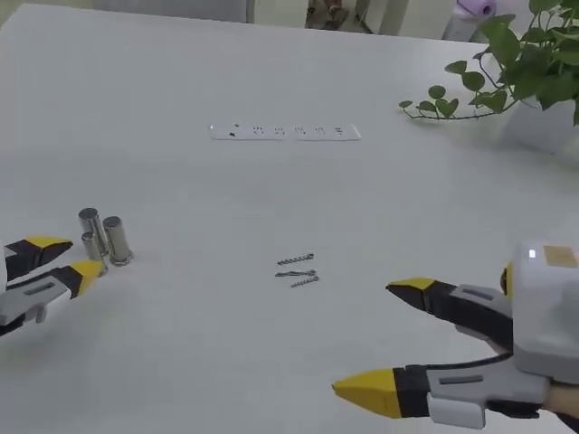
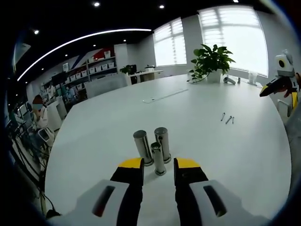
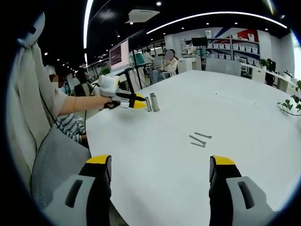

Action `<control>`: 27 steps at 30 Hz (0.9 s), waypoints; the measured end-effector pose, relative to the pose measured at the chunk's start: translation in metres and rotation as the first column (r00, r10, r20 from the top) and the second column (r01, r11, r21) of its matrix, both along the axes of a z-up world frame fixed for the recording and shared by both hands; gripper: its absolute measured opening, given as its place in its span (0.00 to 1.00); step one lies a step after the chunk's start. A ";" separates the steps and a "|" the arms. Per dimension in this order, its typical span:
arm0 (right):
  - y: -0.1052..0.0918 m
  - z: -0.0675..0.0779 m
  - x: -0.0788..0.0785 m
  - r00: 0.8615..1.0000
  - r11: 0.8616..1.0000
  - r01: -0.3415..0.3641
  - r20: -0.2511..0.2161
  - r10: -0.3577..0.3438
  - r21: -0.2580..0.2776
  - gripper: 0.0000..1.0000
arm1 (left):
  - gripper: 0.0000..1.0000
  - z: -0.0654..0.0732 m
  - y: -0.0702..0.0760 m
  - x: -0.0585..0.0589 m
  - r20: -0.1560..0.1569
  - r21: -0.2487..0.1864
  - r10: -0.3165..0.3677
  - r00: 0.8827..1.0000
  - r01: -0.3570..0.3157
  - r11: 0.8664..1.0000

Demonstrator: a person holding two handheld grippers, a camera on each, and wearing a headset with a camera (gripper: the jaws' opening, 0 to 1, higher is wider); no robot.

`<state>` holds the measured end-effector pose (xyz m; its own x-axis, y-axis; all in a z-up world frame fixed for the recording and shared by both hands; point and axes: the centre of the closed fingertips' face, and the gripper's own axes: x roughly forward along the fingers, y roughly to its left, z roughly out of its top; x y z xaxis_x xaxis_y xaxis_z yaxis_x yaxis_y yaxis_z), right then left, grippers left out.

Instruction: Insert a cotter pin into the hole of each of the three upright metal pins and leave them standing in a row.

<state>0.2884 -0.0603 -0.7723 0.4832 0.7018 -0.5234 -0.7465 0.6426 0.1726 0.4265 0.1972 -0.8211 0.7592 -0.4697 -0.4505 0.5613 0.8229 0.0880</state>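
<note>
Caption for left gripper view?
Open left gripper poised at three upright metal pins, cotter pins lying loose beyond.

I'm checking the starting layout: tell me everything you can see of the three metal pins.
The three metal pins are shiny silver cylinders, one shorter, standing upright in a tight cluster, not a row, on the white table. The open left gripper has its yellow tips close by the shortest, apparently not touching.

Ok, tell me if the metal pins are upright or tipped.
Upright: all three metal pins stand on end, clustered before the left gripper.
</note>
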 end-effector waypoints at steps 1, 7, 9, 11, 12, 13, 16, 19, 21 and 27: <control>0.000 0.000 0.000 1.000 1.000 0.001 -0.002 -0.001 0.001 0.87 | 0.23 -0.001 -0.001 0.002 0.003 0.005 -0.005 1.000 0.005 1.000; 0.000 -0.002 0.003 1.000 1.000 0.005 -0.007 -0.005 0.000 0.87 | 0.18 -0.004 -0.005 0.009 0.004 -0.024 -0.010 1.000 0.010 1.000; 0.000 -0.003 0.003 1.000 1.000 0.007 -0.007 -0.007 0.002 0.87 | 0.17 -0.007 -0.007 0.009 -0.002 -0.021 -0.015 1.000 0.015 1.000; 0.001 -0.003 0.004 1.000 1.000 0.008 -0.008 -0.008 0.002 0.87 | 0.15 -0.010 -0.007 0.010 -0.007 -0.018 -0.020 1.000 0.020 1.000; 0.001 -0.003 0.004 1.000 1.000 0.009 -0.009 -0.009 0.001 0.87 | 0.14 -0.010 -0.008 0.010 -0.006 -0.018 -0.021 1.000 0.020 1.000; 0.000 -0.003 0.004 1.000 1.000 0.010 -0.009 -0.010 0.000 0.87 | 0.13 -0.010 -0.009 0.010 -0.006 -0.021 -0.027 1.000 0.027 0.999; 0.000 -0.004 0.005 1.000 1.000 0.011 -0.011 -0.011 0.001 0.87 | 0.12 -0.011 -0.010 0.012 -0.002 -0.015 -0.035 0.999 0.035 0.999; 0.001 -0.004 0.005 1.000 1.000 0.011 -0.012 -0.011 0.000 0.87 | 0.09 -0.014 -0.009 0.014 -0.004 -0.017 -0.030 1.000 0.030 0.999; 0.002 -0.005 0.005 1.000 1.000 0.010 -0.013 -0.010 -0.001 0.87 | 0.08 -0.014 -0.009 0.014 -0.007 -0.017 -0.031 0.999 0.031 0.999; 0.003 -0.004 0.006 1.000 1.000 0.011 -0.011 -0.011 0.000 0.87 | 0.08 -0.014 -0.010 0.014 -0.011 -0.031 -0.030 0.999 0.030 0.999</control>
<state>0.2947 -0.0576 -0.7764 0.4854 0.6963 -0.5287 -0.7373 0.6510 0.1804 0.4410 0.1875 -0.8356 0.7396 -0.5059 -0.4438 0.5864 0.8080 0.0562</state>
